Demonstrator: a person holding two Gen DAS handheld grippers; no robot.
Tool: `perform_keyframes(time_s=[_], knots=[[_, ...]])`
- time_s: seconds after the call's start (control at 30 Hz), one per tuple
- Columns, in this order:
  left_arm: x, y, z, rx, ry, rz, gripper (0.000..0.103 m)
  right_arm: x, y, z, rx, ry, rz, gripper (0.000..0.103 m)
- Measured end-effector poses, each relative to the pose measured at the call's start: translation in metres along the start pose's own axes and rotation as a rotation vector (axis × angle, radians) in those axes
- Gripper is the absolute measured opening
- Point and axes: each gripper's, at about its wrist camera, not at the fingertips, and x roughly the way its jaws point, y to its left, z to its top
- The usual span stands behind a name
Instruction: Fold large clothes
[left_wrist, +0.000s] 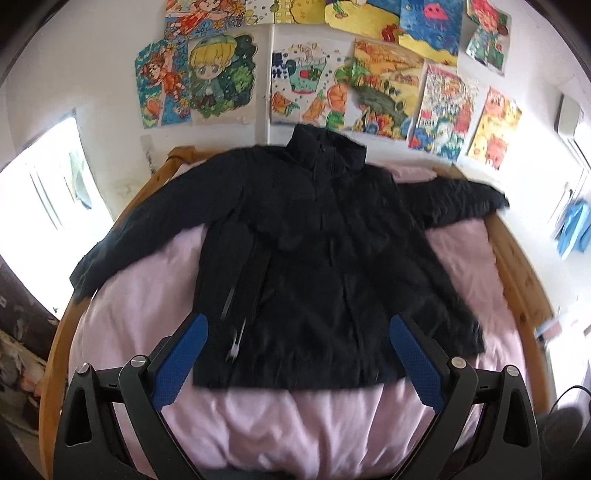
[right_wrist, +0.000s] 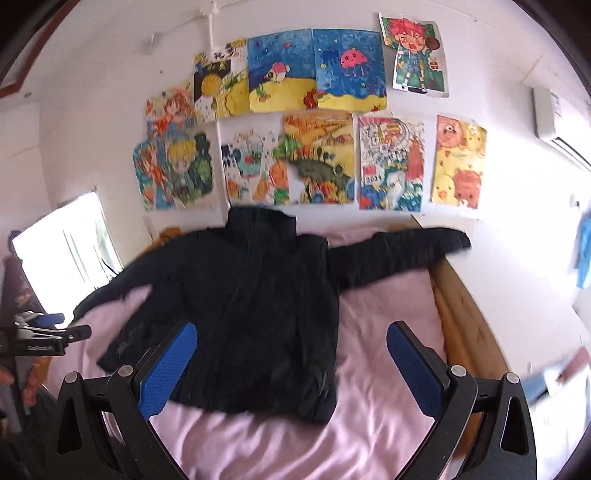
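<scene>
Right wrist view alone shows the left hand-held gripper (right_wrist: 55, 328) (spread unclear) beside the jacket (right_wrist: 258, 302); right hand-held gripper (right_wrist: 291, 354) gapes wide, empty.

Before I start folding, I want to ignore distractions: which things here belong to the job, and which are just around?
Job:
black jacket, spread flat
pink bedding beneath it
left hand-held gripper, open
right hand-held gripper, open

Just around:
drawings on the wall
window
wooden bed frame

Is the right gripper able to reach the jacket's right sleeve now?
Probably yes: the right gripper is open and empty, and the sleeve lies flat on the pink bedding, nothing covering it.
</scene>
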Motion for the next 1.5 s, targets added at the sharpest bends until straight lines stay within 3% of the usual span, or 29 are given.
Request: perform_keyframes(time_s=[0.1,0.3,0.57,0.67,0.77,0.93,1.13,1.17,1.23,1.27,1.33,1.5], knots=[[0.02,-0.011,0.037,0.025,-0.021,-0.025,0.097,0.031,-0.045,0.033,0.085,0.081,0.091,0.103],[0.099,-0.044,0.079,0.072,-0.062,-0.078,0.097,0.112,-0.149,0.055,0.355,0.096,0.057,0.103],[0.251,-0.077,0.096,0.096,-0.028,-0.136,0.097,0.241,-0.266,0.025,0.726,-0.013,-0.004,0.103],[0.302,-0.083,0.089,0.107,0.009,-0.165,0.097,0.286,-0.297,0.008,0.835,-0.052,-0.048,0.093],[0.337,-0.085,0.082,0.091,0.053,-0.176,0.097,0.322,-0.322,0.004,0.866,-0.077,-0.11,0.084],[0.366,-0.085,0.079,0.083,0.113,-0.195,0.097,0.365,-0.358,-0.007,0.974,-0.13,-0.185,0.081],[0.375,-0.081,0.09,0.046,0.152,-0.24,0.097,0.385,-0.388,-0.016,1.122,-0.26,-0.163,0.079],[0.376,-0.079,0.092,0.032,0.161,-0.255,0.097,0.387,-0.39,-0.017,1.13,-0.269,-0.163,0.075],[0.377,-0.075,0.095,0.002,0.178,-0.286,0.097,0.391,-0.394,-0.018,1.153,-0.275,-0.184,0.039],[0.374,-0.072,0.097,-0.008,0.179,-0.301,0.097,0.392,-0.394,-0.017,1.157,-0.275,-0.185,0.034],[0.369,-0.064,0.103,-0.025,0.183,-0.321,0.097,0.39,-0.39,-0.012,1.132,-0.289,-0.196,0.015],[0.349,-0.043,0.123,-0.076,0.145,-0.364,0.097,0.382,-0.348,0.039,0.819,-0.3,-0.288,0.007]])
